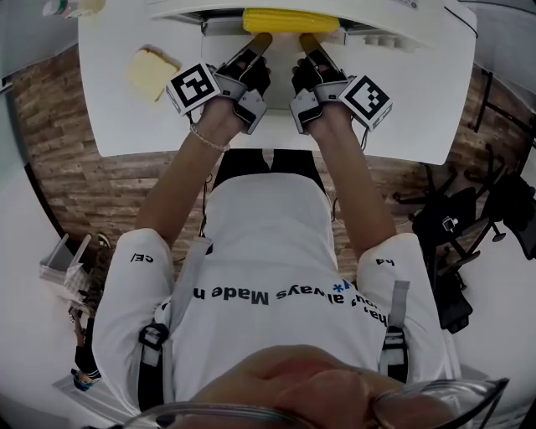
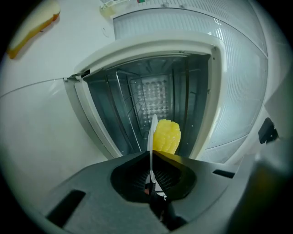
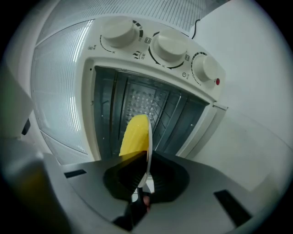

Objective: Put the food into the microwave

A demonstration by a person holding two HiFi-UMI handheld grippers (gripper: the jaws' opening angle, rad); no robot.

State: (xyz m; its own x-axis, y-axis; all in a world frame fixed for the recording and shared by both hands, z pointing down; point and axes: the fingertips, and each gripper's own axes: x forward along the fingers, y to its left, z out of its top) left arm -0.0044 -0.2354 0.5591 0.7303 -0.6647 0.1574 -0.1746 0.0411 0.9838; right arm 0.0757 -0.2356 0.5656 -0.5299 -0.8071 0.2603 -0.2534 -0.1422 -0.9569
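Bench point(image 1: 419, 100) in white carries a white microwave point(image 3: 137, 61), its dark cavity open, three knobs along the front. Right before that opening is a thin white plate point(image 2: 151, 130) bearing the yellow corn cob point(image 1: 291, 20). Left claw point(image 1: 261, 40) and right claw point(image 1: 308, 40) are each clamped tight on the plate's rim. A bread slice point(image 1: 152, 72) lies well apart at the left

We see yellow corn point(image 1: 291, 20) with a pebbled kernel pattern; its plate point(image 2: 150, 137) is white; the microwave point(image 3: 64, 87) is white with fine ribbing outside, grey within; the table point(image 1: 109, 109) is white; a bread slice point(image 1: 152, 72) is pale yellow; the floor point(image 1: 59, 117) shows brown wood planks; our left gripper point(image 1: 261, 39) and right gripper point(image 1: 306, 39) bear black-and-white square markers.
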